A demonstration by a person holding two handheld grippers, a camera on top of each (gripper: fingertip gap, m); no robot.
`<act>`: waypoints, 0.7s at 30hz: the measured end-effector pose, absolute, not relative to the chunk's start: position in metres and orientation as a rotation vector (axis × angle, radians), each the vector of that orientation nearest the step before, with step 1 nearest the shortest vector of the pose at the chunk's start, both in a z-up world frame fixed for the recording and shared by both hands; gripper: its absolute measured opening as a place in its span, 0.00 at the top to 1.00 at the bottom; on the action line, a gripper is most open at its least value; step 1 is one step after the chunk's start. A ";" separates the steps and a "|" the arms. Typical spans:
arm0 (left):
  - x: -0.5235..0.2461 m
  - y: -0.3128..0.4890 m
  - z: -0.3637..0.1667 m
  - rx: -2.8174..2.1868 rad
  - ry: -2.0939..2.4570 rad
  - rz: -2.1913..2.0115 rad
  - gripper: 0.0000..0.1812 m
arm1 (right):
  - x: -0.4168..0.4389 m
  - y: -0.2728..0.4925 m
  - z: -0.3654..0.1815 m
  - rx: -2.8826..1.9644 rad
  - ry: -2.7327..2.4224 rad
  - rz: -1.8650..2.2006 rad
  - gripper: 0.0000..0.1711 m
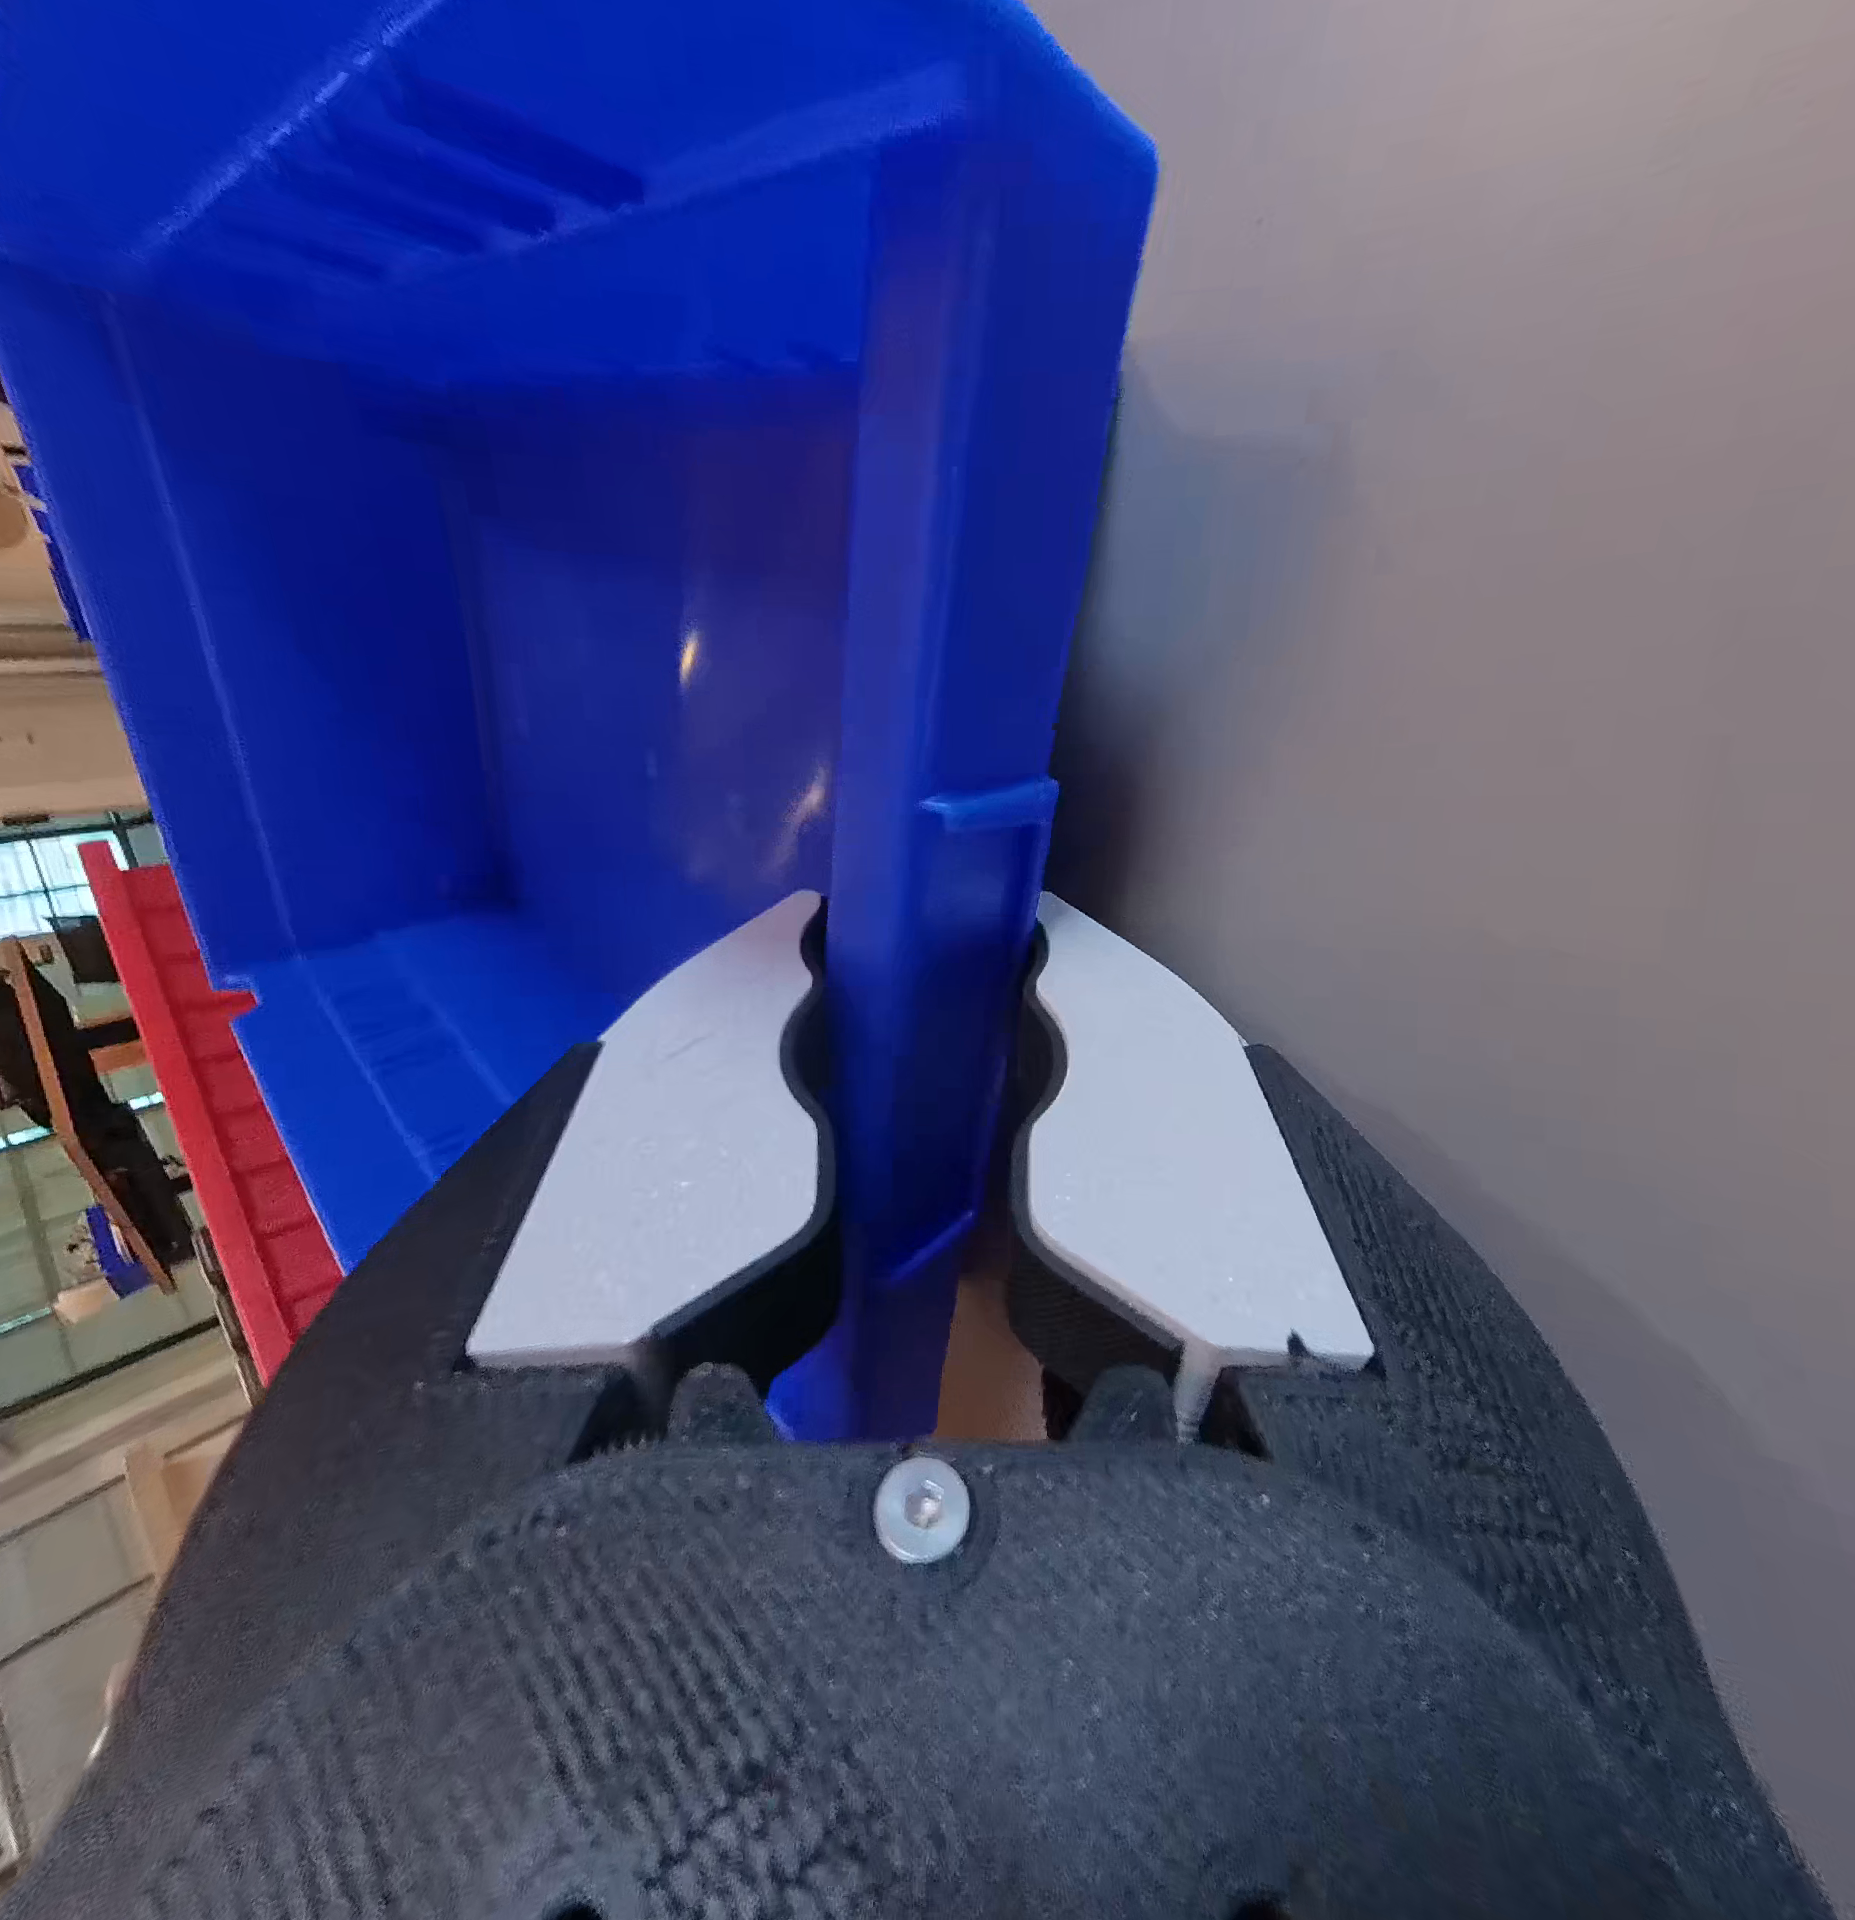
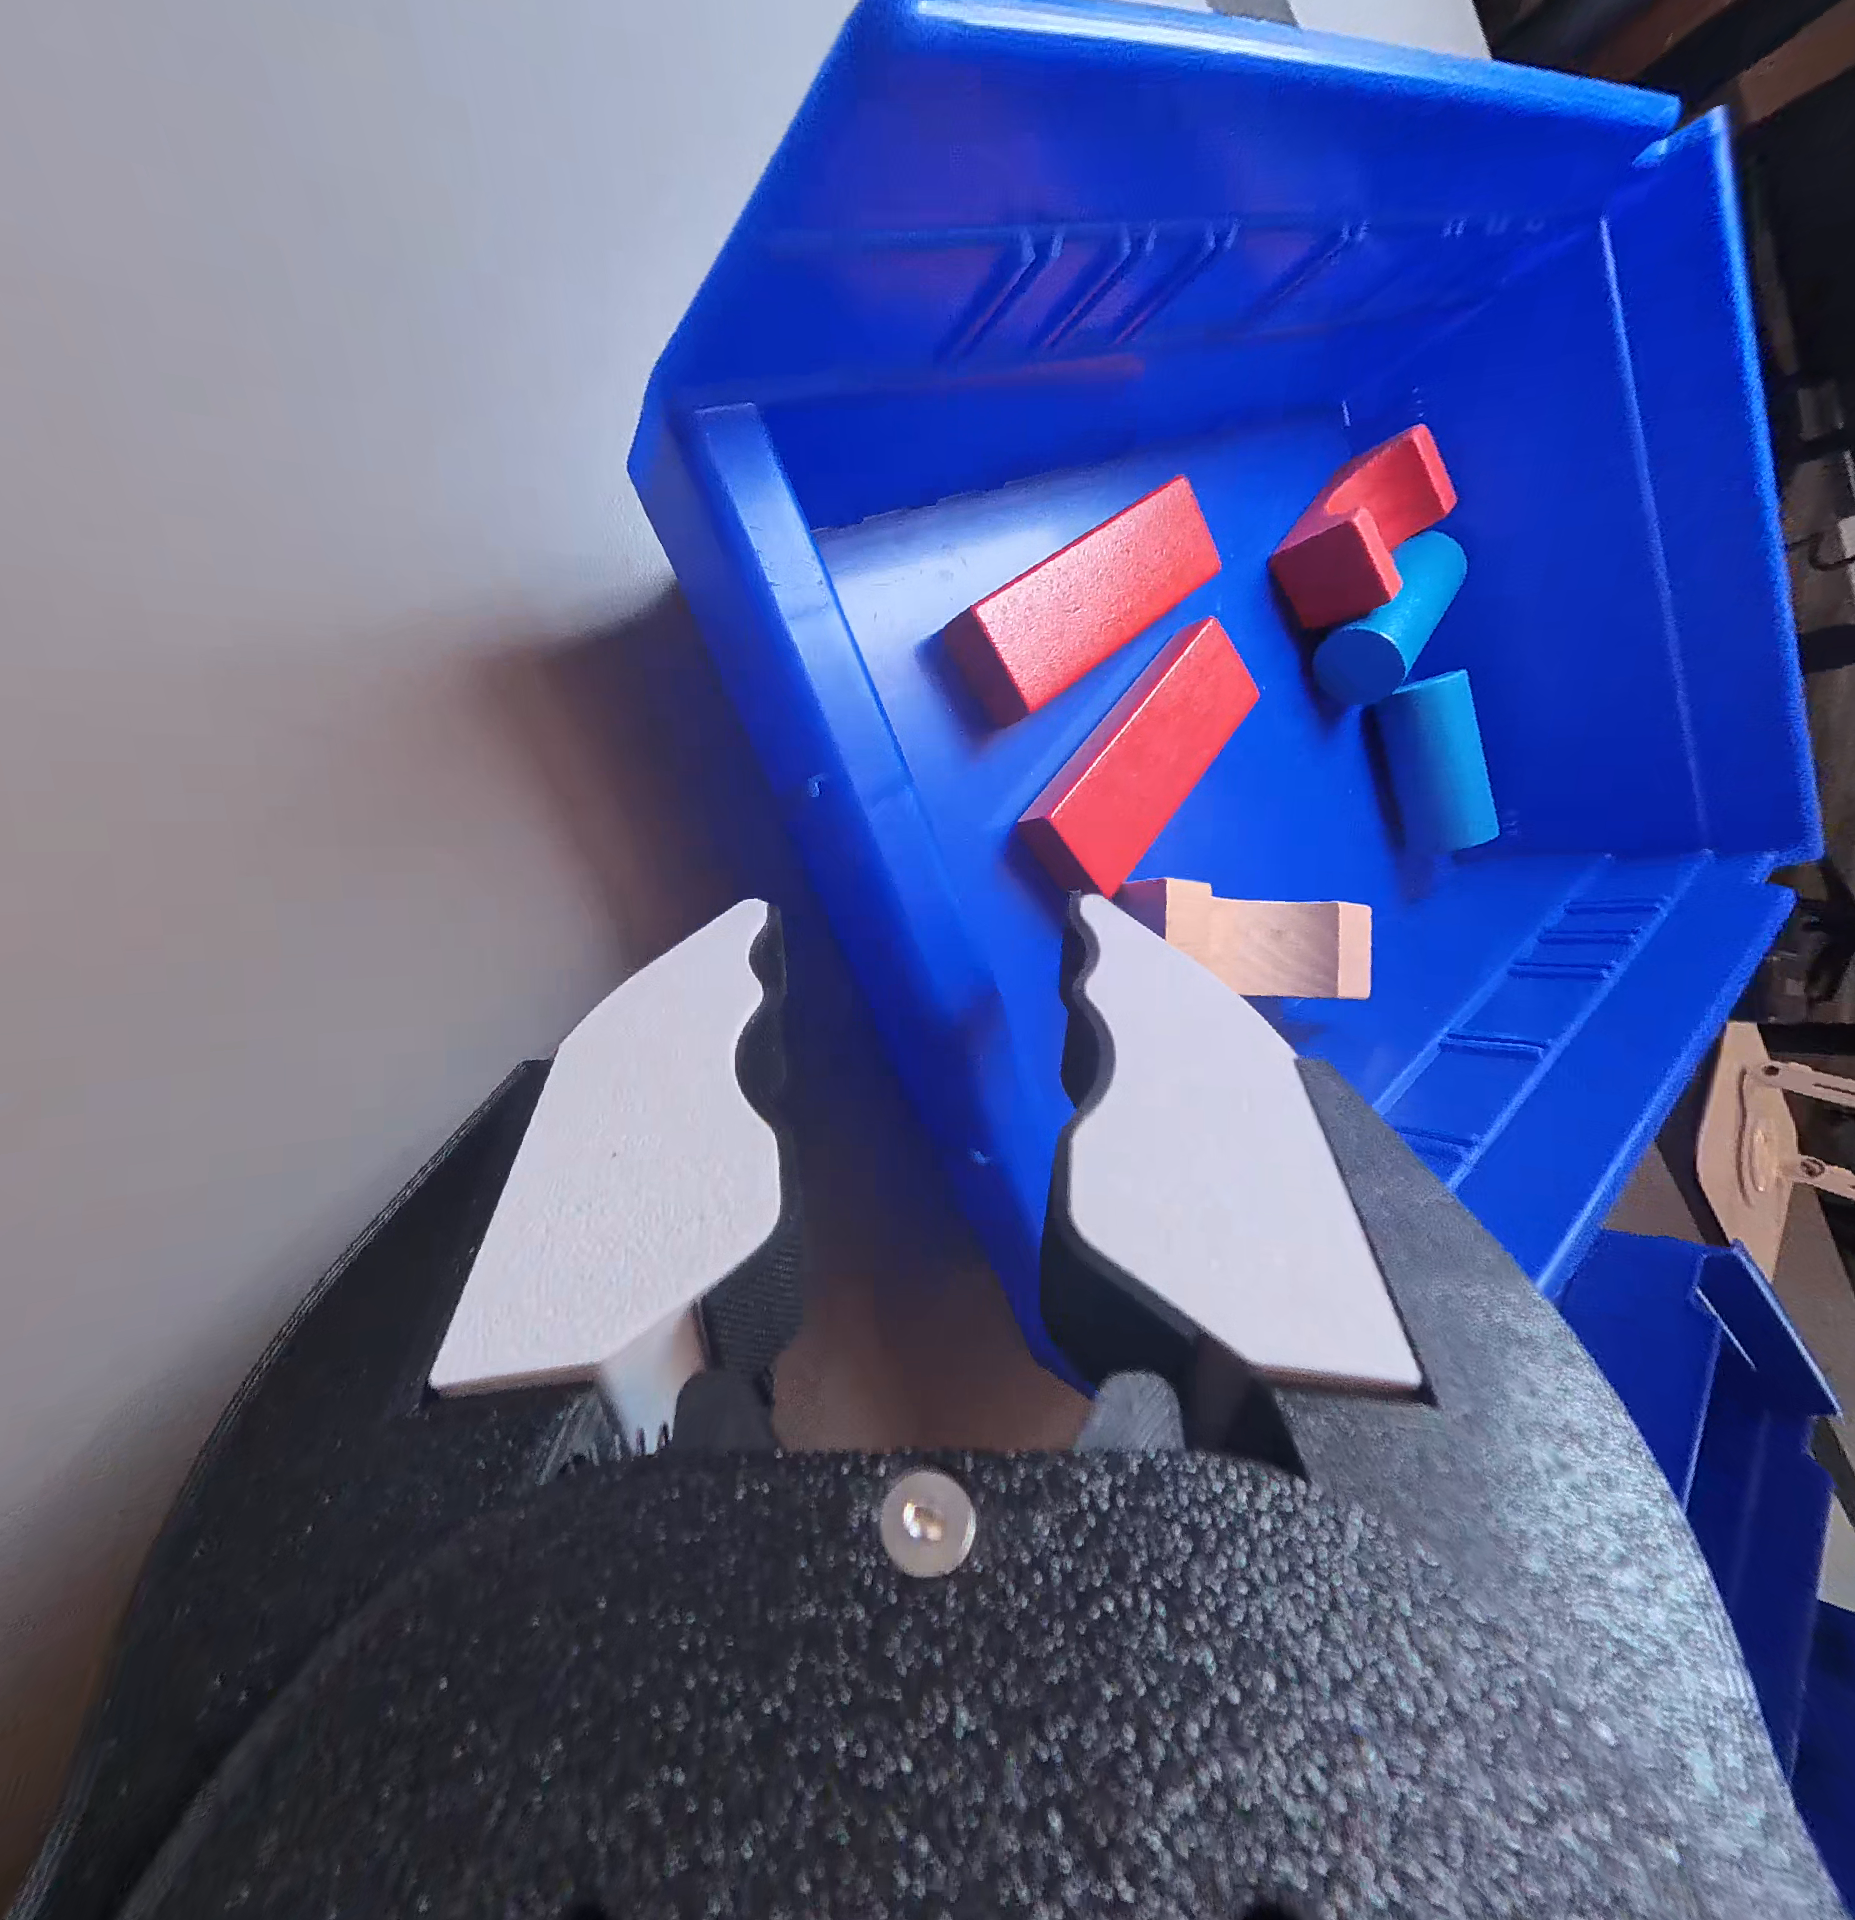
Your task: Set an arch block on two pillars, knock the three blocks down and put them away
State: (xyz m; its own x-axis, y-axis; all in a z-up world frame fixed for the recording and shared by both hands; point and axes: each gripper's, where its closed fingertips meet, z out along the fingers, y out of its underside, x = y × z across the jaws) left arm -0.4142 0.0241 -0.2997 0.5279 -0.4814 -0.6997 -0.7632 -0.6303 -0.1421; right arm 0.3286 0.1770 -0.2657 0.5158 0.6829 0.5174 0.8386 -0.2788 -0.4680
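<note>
In the right wrist view a blue bin (image 2: 777,582) lies on the grey table (image 2: 279,416). Inside it are a red arch block (image 2: 1370,499), two blue cylinders (image 2: 1390,613) (image 2: 1437,758), two red planks (image 2: 1089,597) (image 2: 1141,758) and a plain wooden block (image 2: 1266,951). My right gripper (image 2: 918,914) straddles the bin's near side wall. Its jaws stand apart, with a gap showing on the left side. In the left wrist view my left gripper (image 1: 928,914) is shut on the side wall of a blue bin (image 1: 487,623). No blocks show inside that bin.
A red bin (image 1: 206,1122) stands just left of the blue bin in the left wrist view. Another blue bin (image 2: 1733,1455) sits at the lower right of the right wrist view. The grey table (image 1: 1525,727) runs along the right of the left wrist view. Left tips to right tips: about 75 cm. The plain wooden block (image 2: 1266,951) sits 12 cm or so from the ends of my right fingers.
</note>
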 end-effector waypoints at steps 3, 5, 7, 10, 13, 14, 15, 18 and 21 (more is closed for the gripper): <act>-0.391 0.029 -0.299 -2.297 1.110 0.823 0.83 | 0.330 0.170 -0.253 -1.997 -1.156 -0.250 0.71; -0.353 0.030 -0.300 -2.256 1.131 0.736 0.83 | 0.334 0.165 -0.240 -1.975 -1.038 -0.190 0.71; -0.307 0.027 -0.300 -2.212 1.169 0.621 0.83 | 0.344 0.163 -0.221 -1.942 -0.866 -0.120 0.72; -0.240 0.023 -0.299 -2.050 1.347 0.561 0.83 | 0.380 0.166 -0.191 -1.887 -0.561 -0.083 0.72; -0.173 0.028 -0.299 -1.920 1.492 0.495 0.83 | 0.415 0.169 -0.186 -1.902 -0.333 -0.054 0.69; -0.153 0.034 -0.299 -1.888 1.525 0.478 0.83 | 0.420 0.171 -0.190 -1.915 -0.290 -0.037 0.68; -0.134 0.042 -0.299 -1.857 1.554 0.462 0.83 | 0.424 0.173 -0.195 -1.921 -0.259 -0.026 0.68; -0.082 0.070 -0.299 -1.770 1.640 0.414 0.83 | 0.428 0.181 -0.217 -1.963 -0.210 -0.013 0.66; -0.041 0.103 -0.298 -1.690 1.688 0.413 0.83 | 0.428 0.193 -0.239 -2.009 -0.153 0.012 0.66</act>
State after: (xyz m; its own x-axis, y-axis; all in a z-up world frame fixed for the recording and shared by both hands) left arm -0.0409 0.1027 -0.2982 0.0989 -0.7391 -0.6663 -0.9634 0.0967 -0.2502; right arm 0.4285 0.1930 -0.2386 0.9917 0.1134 0.0604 0.1031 -0.4211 -0.9011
